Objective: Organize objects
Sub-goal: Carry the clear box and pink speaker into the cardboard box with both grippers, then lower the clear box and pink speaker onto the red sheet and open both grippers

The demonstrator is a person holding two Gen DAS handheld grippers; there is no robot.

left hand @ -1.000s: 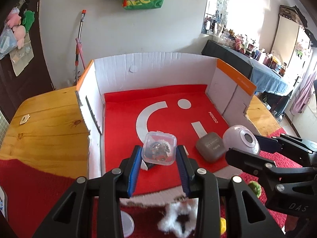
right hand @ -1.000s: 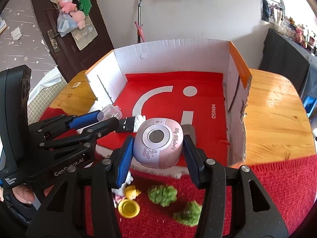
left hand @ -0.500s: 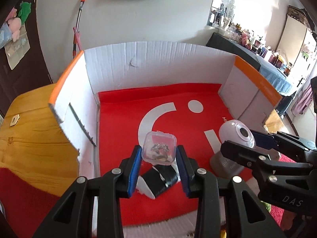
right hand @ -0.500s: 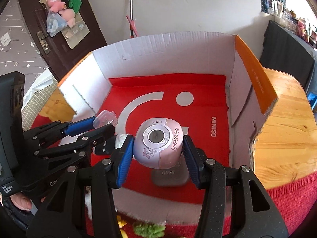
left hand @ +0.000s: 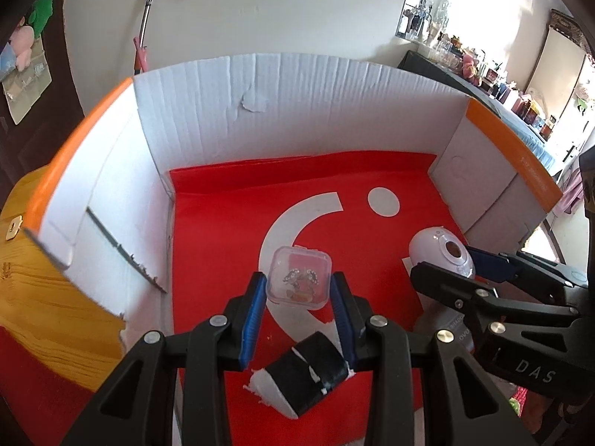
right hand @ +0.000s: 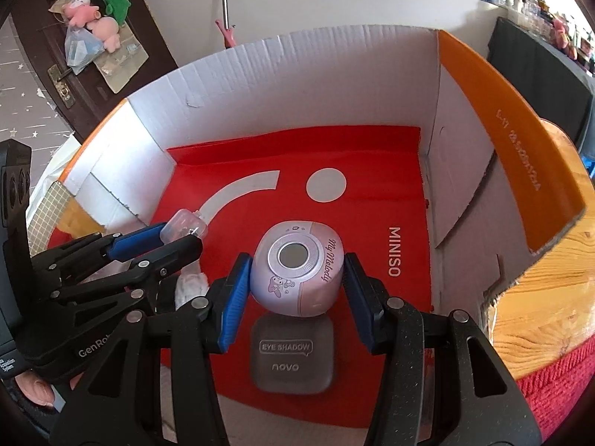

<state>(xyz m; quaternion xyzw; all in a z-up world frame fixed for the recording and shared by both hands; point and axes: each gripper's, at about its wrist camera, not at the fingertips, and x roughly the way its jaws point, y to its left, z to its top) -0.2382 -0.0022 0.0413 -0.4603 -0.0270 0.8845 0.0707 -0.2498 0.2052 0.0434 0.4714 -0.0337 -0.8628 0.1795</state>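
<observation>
- The left tool [left hand: 299,310] grips a small clear case [left hand: 299,278]; the right tool [right hand: 295,290] grips a pink speaker [right hand: 297,272], both above the box [left hand: 297,119] floor.
- Next, I think, each tool lowers and opens.

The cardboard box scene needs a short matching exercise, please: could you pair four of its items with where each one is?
1. clear case
2. pink speaker
3. eye shadow compact
4. black-and-white item

a. lying on the box floor, below the left gripper
b. in the right gripper
c. in the left gripper
d. lying on the box floor, below the speaker

Pairs: 1-c, 2-b, 3-d, 4-a
</observation>
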